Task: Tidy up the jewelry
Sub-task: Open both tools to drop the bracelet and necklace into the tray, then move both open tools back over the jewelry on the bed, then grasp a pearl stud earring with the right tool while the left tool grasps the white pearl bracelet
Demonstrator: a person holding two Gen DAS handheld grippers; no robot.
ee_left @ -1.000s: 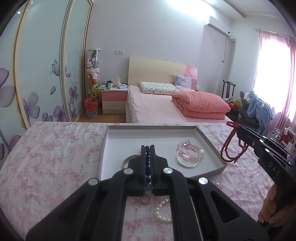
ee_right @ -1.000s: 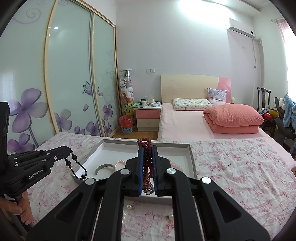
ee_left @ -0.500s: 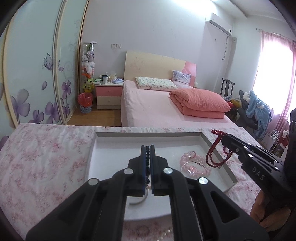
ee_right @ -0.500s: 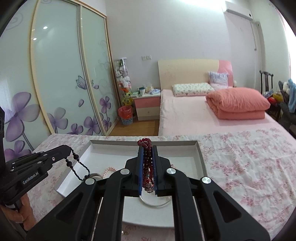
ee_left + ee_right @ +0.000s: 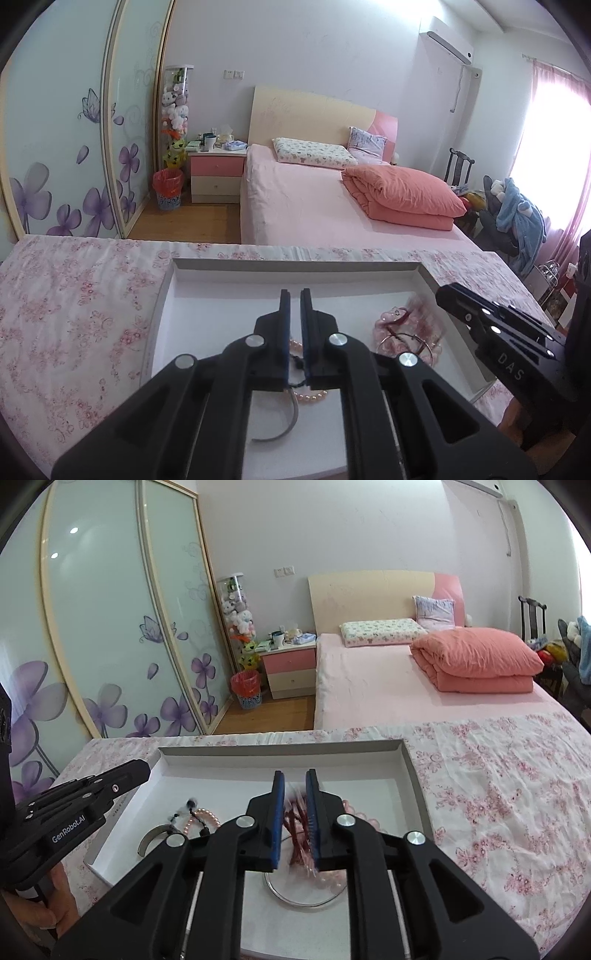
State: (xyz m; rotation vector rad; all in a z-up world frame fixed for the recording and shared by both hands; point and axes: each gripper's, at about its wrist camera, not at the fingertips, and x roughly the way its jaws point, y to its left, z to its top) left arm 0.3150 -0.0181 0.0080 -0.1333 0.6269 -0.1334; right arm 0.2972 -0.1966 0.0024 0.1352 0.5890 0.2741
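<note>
A white tray (image 5: 229, 291) lies on the floral cloth; it also shows in the right wrist view (image 5: 280, 753). My left gripper (image 5: 294, 295) is slightly open over the tray; the black bead string (image 5: 295, 363) lies below it on a pink pearl bracelet (image 5: 314, 397), next to a silver bangle (image 5: 286, 428). My right gripper (image 5: 295, 779) is slightly open over the tray; the red bead string (image 5: 297, 834) is blurred between its fingers, dropping onto a silver ring (image 5: 280, 893) and pink beads (image 5: 332, 880). The left gripper also shows in the right wrist view (image 5: 146, 770).
The floral cloth (image 5: 498, 794) covers the table around the tray. A pink bed (image 5: 332, 210) and a wardrobe with purple flowers (image 5: 110, 646) stand behind. A hand (image 5: 44, 904) holds the left tool.
Both grippers moved over the tray and opened a little. The black bead string dropped from the left gripper into the tray; the red string is falling from the right one.
</note>
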